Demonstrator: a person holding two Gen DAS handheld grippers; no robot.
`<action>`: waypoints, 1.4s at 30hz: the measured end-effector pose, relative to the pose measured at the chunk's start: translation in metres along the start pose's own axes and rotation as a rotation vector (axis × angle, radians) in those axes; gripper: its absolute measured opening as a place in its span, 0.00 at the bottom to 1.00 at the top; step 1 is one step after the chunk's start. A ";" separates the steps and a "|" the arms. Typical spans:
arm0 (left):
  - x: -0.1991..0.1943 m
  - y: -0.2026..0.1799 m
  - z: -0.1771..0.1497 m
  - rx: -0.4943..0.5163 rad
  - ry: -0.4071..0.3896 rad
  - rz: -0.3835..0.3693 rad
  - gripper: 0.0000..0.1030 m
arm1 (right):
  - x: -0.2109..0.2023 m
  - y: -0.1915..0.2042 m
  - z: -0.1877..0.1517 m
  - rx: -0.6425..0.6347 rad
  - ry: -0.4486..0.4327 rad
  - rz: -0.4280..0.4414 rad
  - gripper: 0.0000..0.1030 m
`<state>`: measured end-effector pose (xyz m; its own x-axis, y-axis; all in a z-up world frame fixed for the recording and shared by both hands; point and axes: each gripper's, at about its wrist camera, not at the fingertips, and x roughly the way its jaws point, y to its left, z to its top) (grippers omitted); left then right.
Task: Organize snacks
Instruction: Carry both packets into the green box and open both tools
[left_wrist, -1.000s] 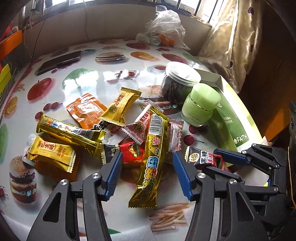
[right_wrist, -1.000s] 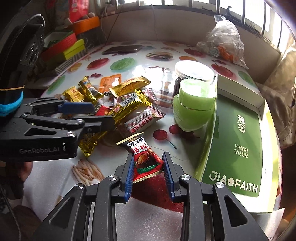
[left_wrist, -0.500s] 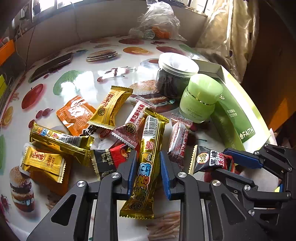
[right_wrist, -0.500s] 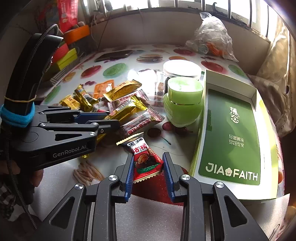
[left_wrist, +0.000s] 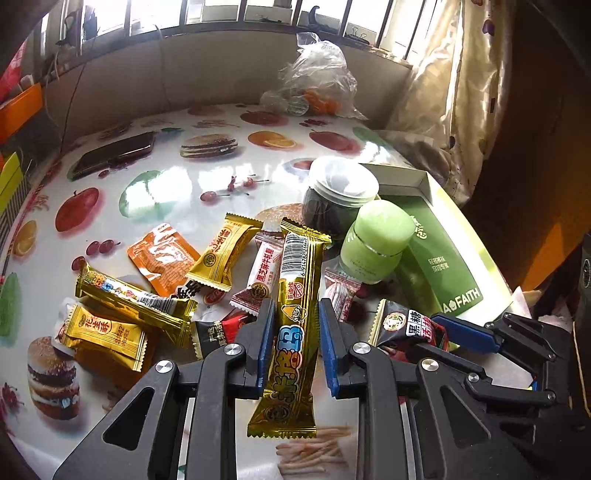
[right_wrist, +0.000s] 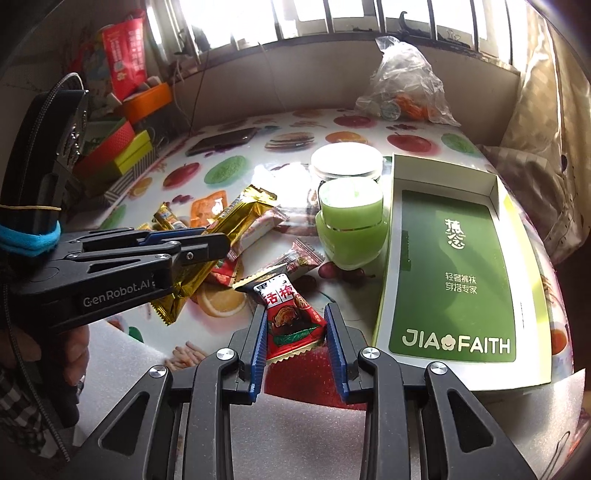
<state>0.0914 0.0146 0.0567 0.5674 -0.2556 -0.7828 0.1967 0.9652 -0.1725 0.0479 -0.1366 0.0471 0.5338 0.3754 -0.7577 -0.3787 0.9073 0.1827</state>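
Left gripper (left_wrist: 291, 341) clamps the long gold bar (left_wrist: 293, 325); right gripper (right_wrist: 295, 328) grips a red candy (right_wrist: 290, 317), beside the green box (right_wrist: 454, 273), its lower label hidden.

Your left black two-finger gripper with blue pads (left_wrist: 291, 341) points steeply down, its jaws closing with both pads pressed on the flanks of a long gold foil snack bar (left_wrist: 293, 321). Your right black gripper with blue pads (right_wrist: 296, 338) tilts down likewise, jaws clamped on a small red-and-black candy packet (right_wrist: 290, 317). Your fingers (right_wrist: 75, 354) wrap the left gripper's handle
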 end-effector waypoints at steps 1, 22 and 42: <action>-0.002 0.000 0.002 -0.001 -0.005 -0.002 0.24 | -0.002 0.000 0.001 0.008 -0.010 0.001 0.28; -0.001 -0.075 0.041 0.056 -0.050 -0.152 0.24 | -0.059 -0.075 0.014 0.208 -0.181 -0.140 0.28; 0.049 -0.142 0.035 0.137 0.056 -0.192 0.24 | -0.042 -0.134 -0.005 0.285 -0.119 -0.258 0.28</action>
<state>0.1188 -0.1370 0.0637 0.4645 -0.4263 -0.7762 0.4054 0.8816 -0.2415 0.0723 -0.2749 0.0517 0.6741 0.1328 -0.7266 -0.0049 0.9845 0.1755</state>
